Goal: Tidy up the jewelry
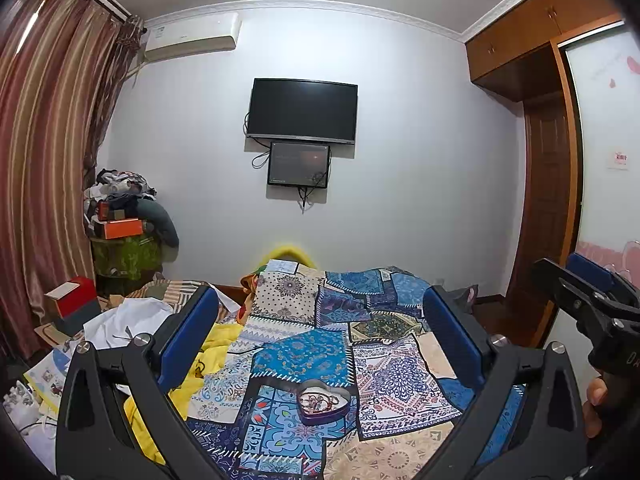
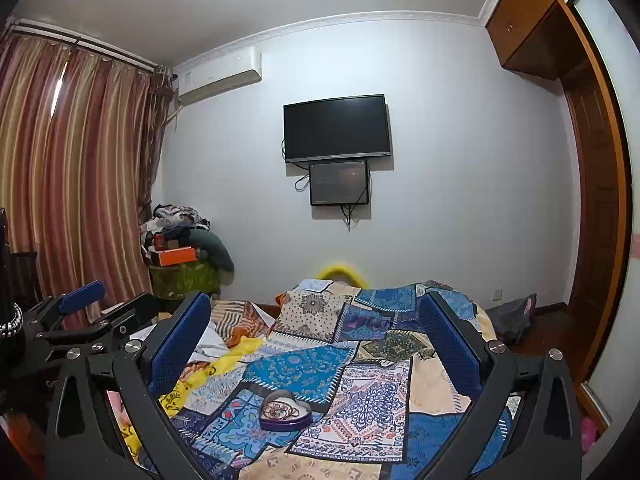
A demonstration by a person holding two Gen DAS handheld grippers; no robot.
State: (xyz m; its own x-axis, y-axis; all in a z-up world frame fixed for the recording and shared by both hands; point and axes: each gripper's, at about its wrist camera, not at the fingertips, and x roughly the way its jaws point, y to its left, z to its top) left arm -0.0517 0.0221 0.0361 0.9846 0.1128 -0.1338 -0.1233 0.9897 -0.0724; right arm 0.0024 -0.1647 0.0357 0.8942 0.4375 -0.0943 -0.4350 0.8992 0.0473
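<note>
- Both jaws stand wide apart and hold nothing: the left gripper [image 1: 320, 340] and the right gripper [image 2: 316, 344] each frame bare quilt between their blue pads.
- Left first: the left wrist view alone shows a red box [image 1: 70, 296], white cloth [image 1: 128, 320] and papers [image 1: 48, 376] at the bed's left edge, and a fingertip [image 1: 596, 394] by the right rim.
- That view also catches the right gripper [image 1: 592, 300] from the side at the far right, raised above the quilt, well apart from the tin.
- The right wrist view alone shows the left gripper [image 2: 92, 320] from the side at the far left, and a beaded chain [image 2: 12, 320] at the left rim; what it hangs on I cannot tell.
- Both grippers point forward along the bed toward the wall with the TV [image 1: 302, 110], hovering above the quilt [image 1: 400, 380], touching nothing.
- A heart-shaped tin [image 1: 324, 402] lies open on the quilt, low and near centre between the left pads; in the right view the tin [image 2: 285, 411] sits left of centre.
- Tangled jewelry [image 1: 320, 398] lies inside the tin; single pieces are too small to tell.
- A wardrobe [image 1: 536, 40] stands at the right.
</note>
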